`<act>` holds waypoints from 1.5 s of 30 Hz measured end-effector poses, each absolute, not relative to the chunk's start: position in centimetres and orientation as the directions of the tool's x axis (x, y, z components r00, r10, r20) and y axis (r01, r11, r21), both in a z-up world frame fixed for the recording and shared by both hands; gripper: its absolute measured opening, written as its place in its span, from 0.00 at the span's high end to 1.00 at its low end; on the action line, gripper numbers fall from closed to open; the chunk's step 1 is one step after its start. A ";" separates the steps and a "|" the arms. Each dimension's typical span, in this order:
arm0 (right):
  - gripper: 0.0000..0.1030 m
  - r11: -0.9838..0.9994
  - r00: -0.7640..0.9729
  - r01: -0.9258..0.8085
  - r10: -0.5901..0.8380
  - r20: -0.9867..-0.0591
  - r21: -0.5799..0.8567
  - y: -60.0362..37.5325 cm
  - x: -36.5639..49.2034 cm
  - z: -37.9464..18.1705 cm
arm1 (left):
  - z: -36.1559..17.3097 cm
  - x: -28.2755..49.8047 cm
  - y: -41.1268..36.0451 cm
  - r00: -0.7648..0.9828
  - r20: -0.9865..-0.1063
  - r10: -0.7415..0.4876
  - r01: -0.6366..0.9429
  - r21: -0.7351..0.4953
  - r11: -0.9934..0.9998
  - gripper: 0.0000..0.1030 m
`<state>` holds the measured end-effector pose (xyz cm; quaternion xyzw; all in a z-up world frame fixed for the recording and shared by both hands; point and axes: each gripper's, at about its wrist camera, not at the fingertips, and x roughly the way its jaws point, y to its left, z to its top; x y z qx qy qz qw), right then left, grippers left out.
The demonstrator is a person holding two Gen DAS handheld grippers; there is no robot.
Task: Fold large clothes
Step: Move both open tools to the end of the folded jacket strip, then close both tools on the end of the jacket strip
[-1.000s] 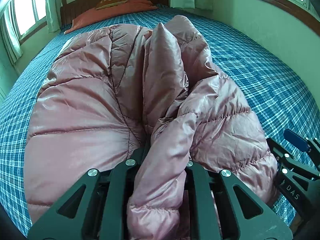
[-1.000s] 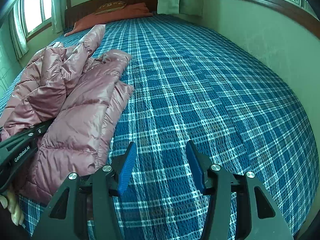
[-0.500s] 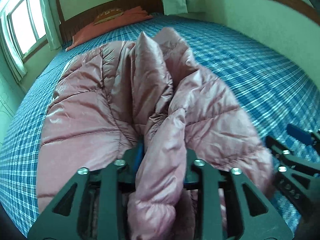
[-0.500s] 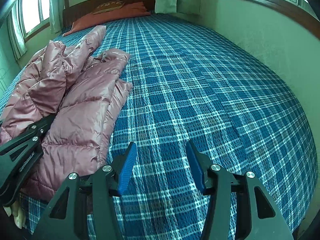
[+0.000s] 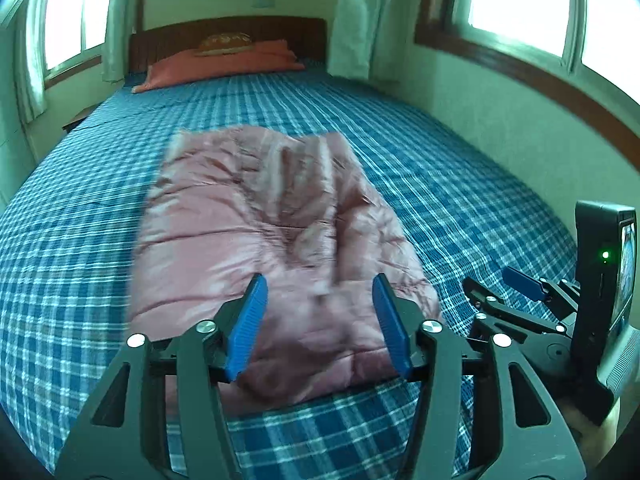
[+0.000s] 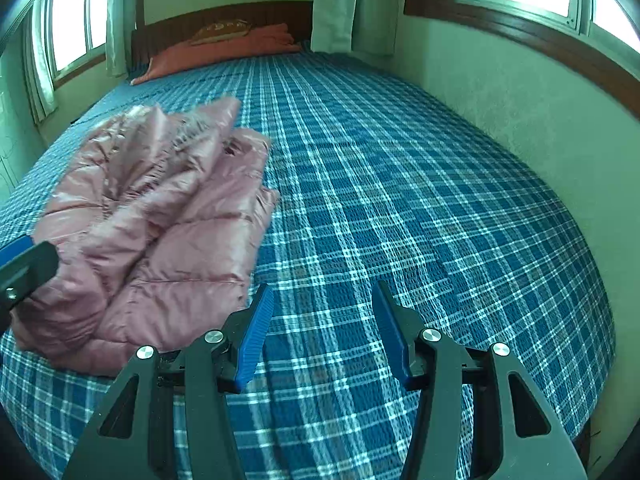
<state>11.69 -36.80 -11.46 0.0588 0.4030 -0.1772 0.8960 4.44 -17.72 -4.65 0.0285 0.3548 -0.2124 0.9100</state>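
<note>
A pink quilted puffer jacket [image 5: 272, 232] lies folded in a rough rectangle on the blue plaid bed [image 5: 80, 240]. In the right wrist view the jacket [image 6: 160, 216] sits at the left of the bed. My left gripper [image 5: 320, 320] is open and empty, raised above the jacket's near edge. My right gripper [image 6: 322, 328] is open and empty over bare bedspread, to the right of the jacket. The right gripper also shows at the right edge of the left wrist view [image 5: 520, 292]. One left fingertip [image 6: 16, 248] shows at the left edge of the right wrist view.
An orange pillow [image 5: 224, 62] and a wooden headboard [image 5: 228, 32] stand at the far end. A green wall [image 6: 520, 120] runs along the bed's right side, with windows and curtains above. The bed's near edge [image 6: 320, 440] is just below the grippers.
My left gripper has opened and let go of the jacket fold, then pulled back and up. The jacket has dropped flat onto the bed. The right gripper stayed open, barely moved.
</note>
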 end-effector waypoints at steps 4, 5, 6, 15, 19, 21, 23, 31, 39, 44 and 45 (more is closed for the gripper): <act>0.49 0.937 0.637 0.349 -0.249 -0.730 -0.015 -35.7 11.7 -10.2 | -4.2 5.0 -13.3 0.685 -0.642 -0.344 0.335 -0.141 0.931 0.42; 0.49 0.939 0.643 0.343 -0.239 -0.728 -0.006 -35.3 11.8 -9.8 | -4.4 5.5 -11.9 0.692 -0.643 -0.327 0.304 -0.151 0.941 0.42; 0.49 0.941 0.648 0.339 -0.232 -0.725 0.002 -35.0 11.9 -9.6 | -4.7 5.9 -11.0 0.694 -0.648 -0.315 0.284 -0.156 0.946 0.42; 0.41 0.961 0.697 0.258 -0.116 -0.708 0.097 -31.1 13.7 -7.7 | -8.1 9.3 -2.6 0.652 -0.692 -0.308 0.071 -0.349 0.934 0.42; 0.38 0.964 0.708 0.223 -0.057 -0.704 0.146 -29.6 14.3 -7.3 | -9.0 9.5 -1.6 0.634 -0.684 -0.360 0.055 -0.425 0.904 0.40; 0.32 0.961 0.712 0.209 -0.021 -0.702 0.183 -29.0 14.5 -7.6 | -9.6 9.4 -1.6 0.623 -0.677 -0.392 0.052 -0.464 0.884 0.38; 0.31 0.956 0.706 0.199 0.012 -0.708 0.215 -28.5 15.0 -8.2 | -10.3 9.5 -1.6 0.604 -0.671 -0.430 0.048 -0.508 0.860 0.37; 0.31 0.906 0.654 0.236 0.120 -0.747 0.352 -29.1 16.5 -11.8 | -13.5 9.3 -0.8 0.572 -0.621 -0.536 -0.012 -0.660 0.751 0.31; 0.89 0.868 0.638 0.215 0.223 -0.737 0.448 -31.4 16.2 -13.1 | -13.1 9.1 -1.0 0.578 -0.600 -0.554 0.012 -0.672 0.741 0.30; 0.93 0.864 0.649 0.263 0.170 -0.741 0.429 -34.9 14.8 -13.2 | -13.1 9.3 -2.0 0.568 -0.594 -0.569 0.046 -0.668 0.743 0.29; 0.93 0.864 0.649 0.275 0.157 -0.744 0.422 -35.5 14.6 -13.3 | -13.2 9.4 -2.3 0.566 -0.596 -0.569 0.047 -0.666 0.744 0.28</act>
